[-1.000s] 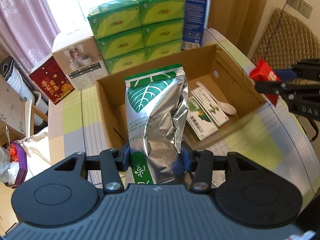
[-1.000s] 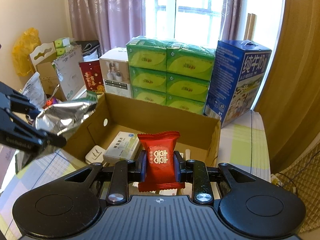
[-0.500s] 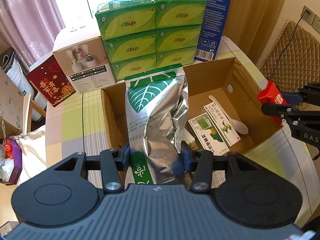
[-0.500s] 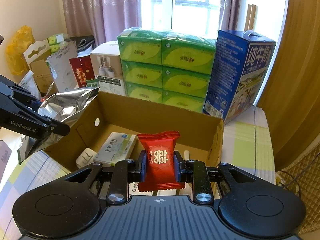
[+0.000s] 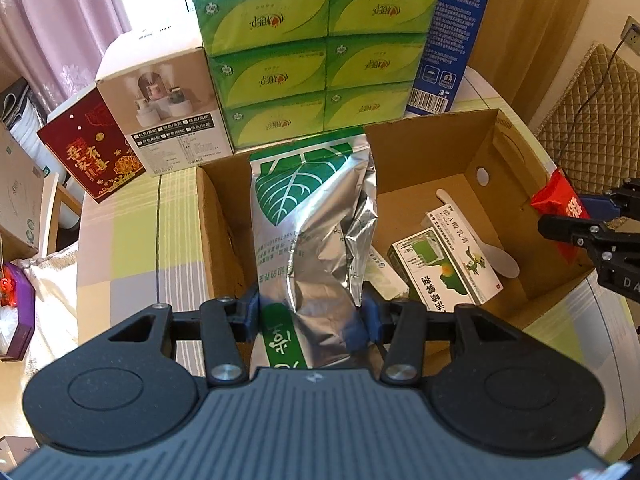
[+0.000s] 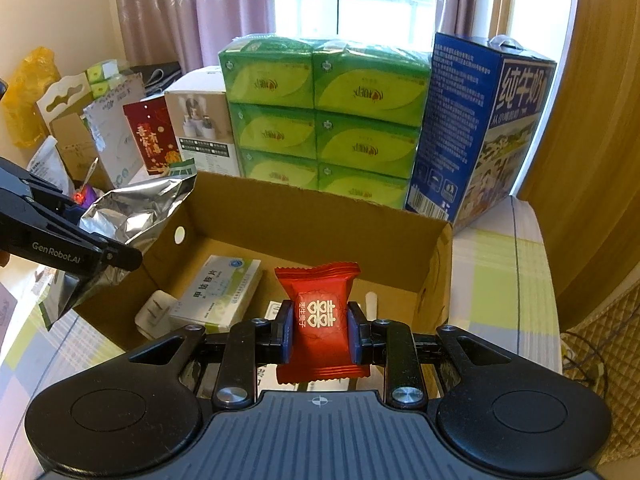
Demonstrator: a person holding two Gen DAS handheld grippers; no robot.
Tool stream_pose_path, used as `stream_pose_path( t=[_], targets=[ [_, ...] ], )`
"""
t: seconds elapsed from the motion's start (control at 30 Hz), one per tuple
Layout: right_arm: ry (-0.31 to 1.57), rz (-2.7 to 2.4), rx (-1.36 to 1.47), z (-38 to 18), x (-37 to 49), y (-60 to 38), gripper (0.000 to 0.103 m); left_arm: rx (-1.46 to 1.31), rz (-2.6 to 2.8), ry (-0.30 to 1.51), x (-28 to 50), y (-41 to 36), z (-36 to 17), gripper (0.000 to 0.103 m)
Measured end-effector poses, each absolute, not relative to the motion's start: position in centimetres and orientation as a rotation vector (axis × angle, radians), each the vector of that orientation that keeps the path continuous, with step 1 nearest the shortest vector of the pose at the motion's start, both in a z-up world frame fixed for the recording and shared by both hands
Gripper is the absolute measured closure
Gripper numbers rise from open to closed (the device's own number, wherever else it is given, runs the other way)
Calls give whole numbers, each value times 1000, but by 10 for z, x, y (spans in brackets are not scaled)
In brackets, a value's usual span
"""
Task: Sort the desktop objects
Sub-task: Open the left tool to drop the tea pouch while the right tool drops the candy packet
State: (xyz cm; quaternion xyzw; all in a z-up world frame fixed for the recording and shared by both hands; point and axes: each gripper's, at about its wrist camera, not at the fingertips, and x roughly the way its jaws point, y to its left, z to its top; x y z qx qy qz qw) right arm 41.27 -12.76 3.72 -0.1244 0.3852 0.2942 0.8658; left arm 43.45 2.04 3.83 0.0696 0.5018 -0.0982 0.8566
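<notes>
A home: curtains (image 6: 168,12), quilted chair (image 5: 592,112), stacked tissue packs (image 6: 324,120).

1. A tabletop (image 5: 132,248) covered in a checked cloth of pale green, yellow, grey and white is carrying everything.
2. An open cardboard box (image 5: 424,152) is sitting on it, near the middle.
3. Behind the box, a stack of green tissue packs (image 5: 316,52) is standing on the cloth.
4. A blue milk carton (image 6: 480,128) is standing just right of the stack.
5. A white product box (image 5: 160,108) and a dark red gift box (image 5: 88,152) are resting to the left.
</notes>
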Motion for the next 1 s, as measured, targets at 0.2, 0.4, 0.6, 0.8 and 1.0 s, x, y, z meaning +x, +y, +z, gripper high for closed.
stream_pose_path(
  t=[0.2,0.4,0.6,0.8,1.0],
  targets=[
    [815,615,-259,31,419,-123,79,137,-206,1060,439,21,29,60],
    [820,612,-257,27,426,-120,79,119,-198,1048,445,23,23,60],
    [829,605,-251,21,432,-118,79,113,-169,1030,451,25,17,54],
    [846,602,-241,14,435,-120,79,81,-159,1021,452,34,17,54],
    [859,601,-226,9,435,-120,79,91,-164,1027,447,36,14,54]
  ],
)
